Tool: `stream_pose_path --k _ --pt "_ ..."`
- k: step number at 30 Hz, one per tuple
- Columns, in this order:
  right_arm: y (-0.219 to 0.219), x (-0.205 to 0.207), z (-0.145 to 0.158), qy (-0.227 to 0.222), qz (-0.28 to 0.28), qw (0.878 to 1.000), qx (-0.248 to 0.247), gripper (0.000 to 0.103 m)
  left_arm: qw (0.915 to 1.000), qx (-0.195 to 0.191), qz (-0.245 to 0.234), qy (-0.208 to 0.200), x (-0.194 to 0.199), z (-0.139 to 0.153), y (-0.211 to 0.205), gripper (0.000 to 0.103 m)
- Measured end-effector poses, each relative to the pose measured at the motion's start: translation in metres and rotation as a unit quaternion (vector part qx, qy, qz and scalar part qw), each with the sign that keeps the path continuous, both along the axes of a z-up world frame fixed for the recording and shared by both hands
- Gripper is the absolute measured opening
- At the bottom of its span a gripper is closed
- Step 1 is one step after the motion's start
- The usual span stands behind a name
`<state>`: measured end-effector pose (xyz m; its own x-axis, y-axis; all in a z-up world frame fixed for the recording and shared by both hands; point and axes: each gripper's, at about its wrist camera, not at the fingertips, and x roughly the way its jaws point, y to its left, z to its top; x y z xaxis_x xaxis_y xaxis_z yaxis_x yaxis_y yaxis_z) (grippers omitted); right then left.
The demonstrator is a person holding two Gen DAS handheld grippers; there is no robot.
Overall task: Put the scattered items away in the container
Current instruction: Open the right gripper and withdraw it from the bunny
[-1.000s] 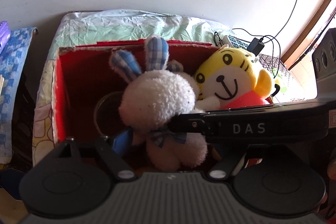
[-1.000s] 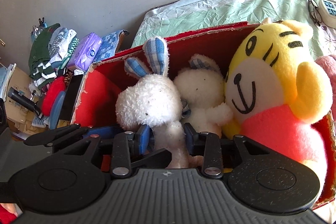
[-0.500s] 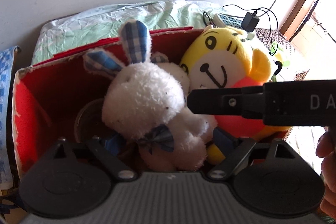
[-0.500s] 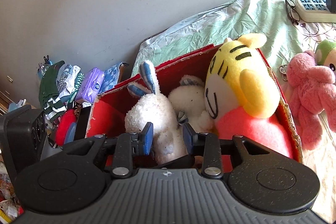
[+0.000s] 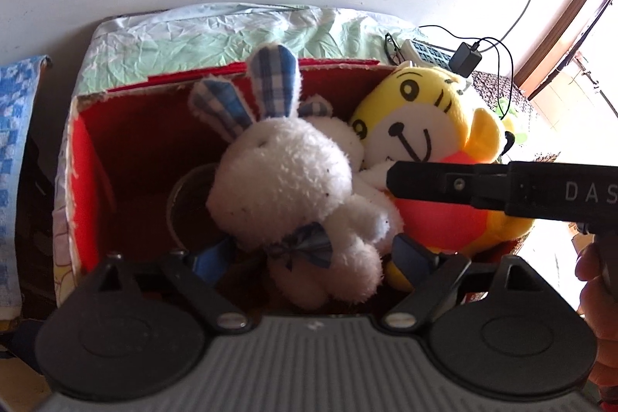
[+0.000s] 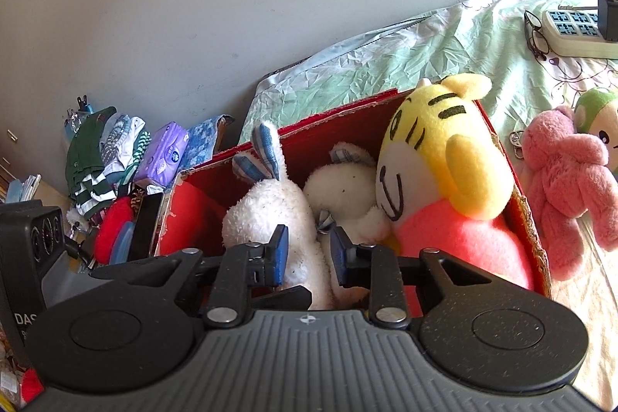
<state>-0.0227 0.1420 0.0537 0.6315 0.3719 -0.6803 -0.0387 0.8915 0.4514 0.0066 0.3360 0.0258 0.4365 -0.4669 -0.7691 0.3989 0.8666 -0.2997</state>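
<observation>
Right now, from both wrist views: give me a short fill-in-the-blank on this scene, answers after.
1. The white rabbit sits inside the ____ box.
2. The yellow tiger wears a ____ shirt.
3. The pink plush lies ____ the box, on the bed.
4. A pair of ____ lies beside the power strip.

Answers: red; pink; outside; glasses

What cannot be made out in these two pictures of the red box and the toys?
1. Left wrist view: round dark object on the box floor, mostly behind the front white rabbit; kind unclear.
2. Both views: second white rabbit, face hidden between that rabbit and the yellow tiger plush.
3. Right wrist view: green plush, cut by the right edge.
</observation>
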Motion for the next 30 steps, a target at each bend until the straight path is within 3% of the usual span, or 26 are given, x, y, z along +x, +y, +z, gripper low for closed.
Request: stream_pose_path --k 9,30 --pt "0.005 -0.007 -0.001 0.003 -0.004 0.999 -0.033 0.025 0.9997 0.016 0.017 -0.009 -0.008 0.005 0.006 0.088" --pt "0.006 -0.025 0.002 0.010 -0.024 0.999 -0.044 0.026 0.9937 0.086 0.057 -0.043 -0.030 0.032 -0.005 0.088"
